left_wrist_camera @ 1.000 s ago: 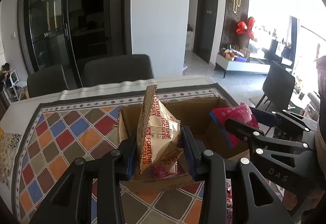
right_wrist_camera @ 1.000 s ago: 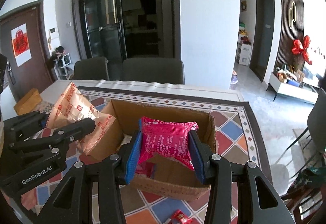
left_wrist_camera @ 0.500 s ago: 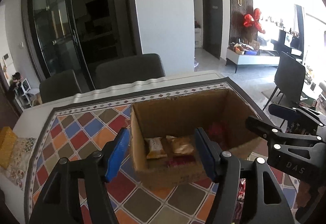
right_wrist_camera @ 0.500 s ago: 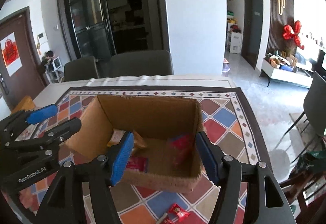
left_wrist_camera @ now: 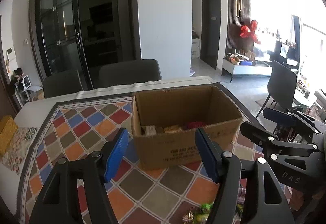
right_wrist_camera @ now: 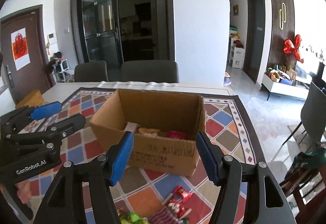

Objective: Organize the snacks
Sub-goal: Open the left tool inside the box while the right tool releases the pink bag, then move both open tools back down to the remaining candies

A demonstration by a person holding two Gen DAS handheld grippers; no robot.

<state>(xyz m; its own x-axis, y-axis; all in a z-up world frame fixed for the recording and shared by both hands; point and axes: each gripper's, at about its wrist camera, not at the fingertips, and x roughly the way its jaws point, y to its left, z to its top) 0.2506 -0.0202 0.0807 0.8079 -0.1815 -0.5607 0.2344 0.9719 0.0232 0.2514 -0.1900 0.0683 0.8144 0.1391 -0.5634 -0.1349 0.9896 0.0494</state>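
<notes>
Snacks (right_wrist_camera: 173, 133) lie in the box (right_wrist_camera: 163, 150) — more packets (right_wrist_camera: 179, 199) before it.

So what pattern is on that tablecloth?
The tablecloth has red, blue, orange and brown diamonds inside a dark border; clearest in the right wrist view.

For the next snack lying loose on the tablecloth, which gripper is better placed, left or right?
Right, probably. The right gripper is open and empty, with red snack packets just below it. The left gripper is also open, but fewer snacks show at its view's edge.
</notes>
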